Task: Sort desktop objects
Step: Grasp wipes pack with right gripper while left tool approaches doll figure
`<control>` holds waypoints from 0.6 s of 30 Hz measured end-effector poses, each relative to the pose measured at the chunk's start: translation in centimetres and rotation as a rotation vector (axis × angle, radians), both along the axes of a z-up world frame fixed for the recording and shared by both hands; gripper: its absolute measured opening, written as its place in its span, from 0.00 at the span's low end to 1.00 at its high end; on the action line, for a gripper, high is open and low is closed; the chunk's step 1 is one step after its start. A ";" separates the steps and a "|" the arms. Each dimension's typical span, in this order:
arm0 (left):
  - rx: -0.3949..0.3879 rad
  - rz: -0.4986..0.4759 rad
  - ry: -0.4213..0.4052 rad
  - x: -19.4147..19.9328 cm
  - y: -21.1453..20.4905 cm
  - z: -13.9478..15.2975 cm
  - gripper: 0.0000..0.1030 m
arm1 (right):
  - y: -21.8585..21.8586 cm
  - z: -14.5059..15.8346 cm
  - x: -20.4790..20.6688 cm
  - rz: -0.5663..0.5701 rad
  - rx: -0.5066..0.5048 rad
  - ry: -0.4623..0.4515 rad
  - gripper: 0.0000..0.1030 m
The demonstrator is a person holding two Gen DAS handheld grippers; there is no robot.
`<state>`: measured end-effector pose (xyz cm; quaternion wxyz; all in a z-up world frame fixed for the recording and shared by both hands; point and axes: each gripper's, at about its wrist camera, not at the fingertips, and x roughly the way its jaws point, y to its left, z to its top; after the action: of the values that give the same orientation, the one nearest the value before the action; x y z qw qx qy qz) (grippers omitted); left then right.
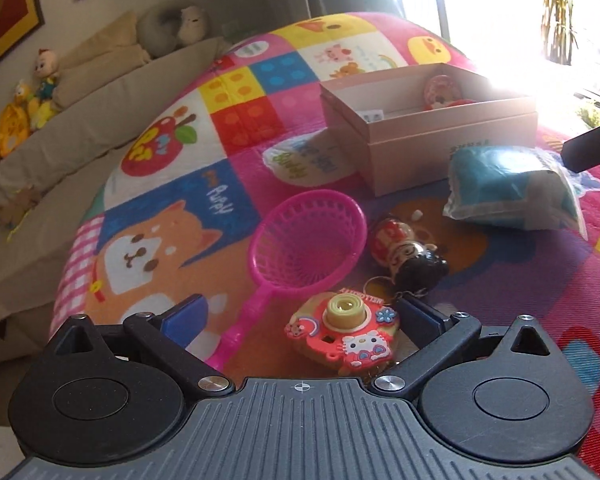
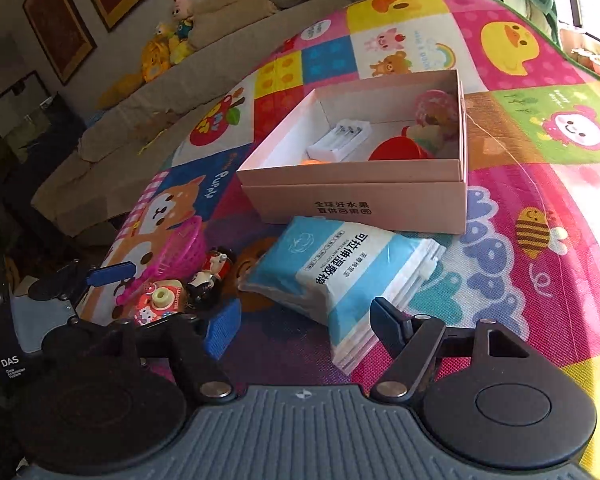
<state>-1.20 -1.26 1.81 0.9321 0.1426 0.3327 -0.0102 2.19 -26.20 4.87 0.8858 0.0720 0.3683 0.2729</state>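
Bright cartoon play mat (image 1: 172, 208) covers the surface. Left wrist: left gripper (image 1: 300, 320) spread, toy camera (image 1: 344, 332) between the jaws, untouched; closing could snag the keychain figure (image 1: 408, 252) at 1 o'clock. Right wrist: right gripper (image 2: 304, 320) spread; wipes pack (image 2: 340, 276) at 12 o'clock, box (image 2: 356, 196) beyond.

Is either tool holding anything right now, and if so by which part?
Nothing is held. The left tool stands open around the toy camera, pads not pressing; the right tool is open by the wipes pack.
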 end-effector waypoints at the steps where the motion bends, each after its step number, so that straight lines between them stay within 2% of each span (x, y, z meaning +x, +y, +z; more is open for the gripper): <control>1: 0.016 0.024 -0.006 0.2 0.3 0.0 1.00 | 0.2 0.5 0.1 -0.008 -0.024 -0.038 0.74; 2: 0.023 0.048 -0.014 0.3 0.7 0.2 1.00 | 0.4 0.8 0.5 -0.024 -0.050 -0.067 0.78; 4: -0.020 0.053 -0.020 0.3 1.1 0.9 1.00 | 0.7 0.9 2.0 -0.031 -0.073 -0.079 0.78; 7: -0.163 -0.040 0.007 -0.2 0.6 2.1 1.00 | 1.1 -0.4 4.9 -0.009 -0.045 0.016 0.79; 8: -0.188 -0.079 0.015 -0.4 0.1 2.3 1.00 | 1.2 -0.8 5.4 0.004 -0.028 0.038 0.84; 10: -0.184 -0.136 0.020 -0.7 -1.2 2.3 1.00 | 1.6 -1.5 5.4 0.020 -0.023 0.031 0.90; 13: -0.177 -0.180 0.034 -0.7 -2.4 1.9 1.00 | 1.8 -1.5 4.2 0.058 -0.032 0.019 0.90; 16: -0.200 -0.208 0.063 -0.4 -2.8 1.2 1.00 | 1.0 -1.1 2.3 0.155 0.028 0.069 0.90; 18: -0.211 -0.223 0.084 -0.1 -3.1 0.5 1.00 | 0.5 -0.5 0.6 0.186 0.020 0.046 0.90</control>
<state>-1.29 -4.39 2.35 0.9203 0.0794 0.3506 -0.1542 2.78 -25.71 4.41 0.8472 0.0526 0.3909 0.3559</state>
